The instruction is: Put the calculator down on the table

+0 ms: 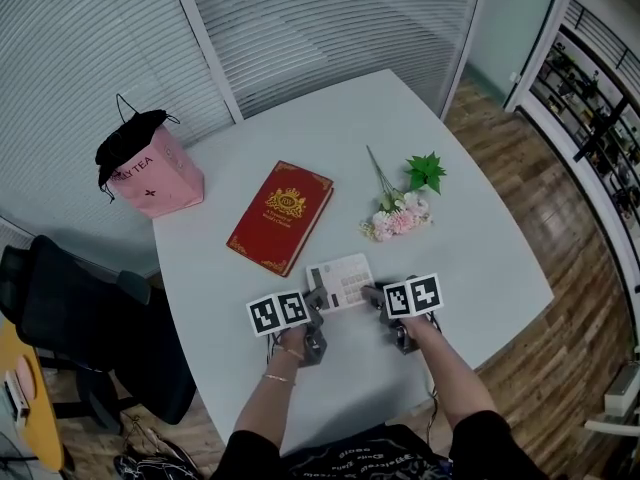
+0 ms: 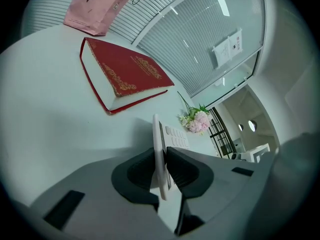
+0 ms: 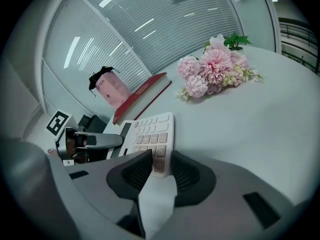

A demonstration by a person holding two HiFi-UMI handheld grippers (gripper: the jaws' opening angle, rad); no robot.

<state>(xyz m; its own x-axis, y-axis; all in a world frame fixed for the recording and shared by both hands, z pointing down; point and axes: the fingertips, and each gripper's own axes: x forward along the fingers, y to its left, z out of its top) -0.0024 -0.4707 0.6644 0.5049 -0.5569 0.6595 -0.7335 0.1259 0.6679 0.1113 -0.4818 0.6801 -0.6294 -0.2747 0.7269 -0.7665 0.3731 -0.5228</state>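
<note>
The calculator (image 1: 340,282) is low over the table (image 1: 480,258), just beside the red book (image 1: 281,216). The jaws of the left gripper (image 1: 317,300) and right gripper (image 1: 373,294) grasp its opposite edges. The pink bag (image 1: 155,176), lettered "TEA", hides its contents under a black top.

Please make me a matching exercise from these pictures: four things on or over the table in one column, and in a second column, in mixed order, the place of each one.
Things
1. calculator
2. red book
3. pink bag
4. flowers

Places (as the head view shows them)
a. at the far left edge of the table
b. in the middle of the table, lying closed
c. nearest to the person
d. to the right of the book

Pairs: 1-c, 2-b, 3-a, 4-d
</note>
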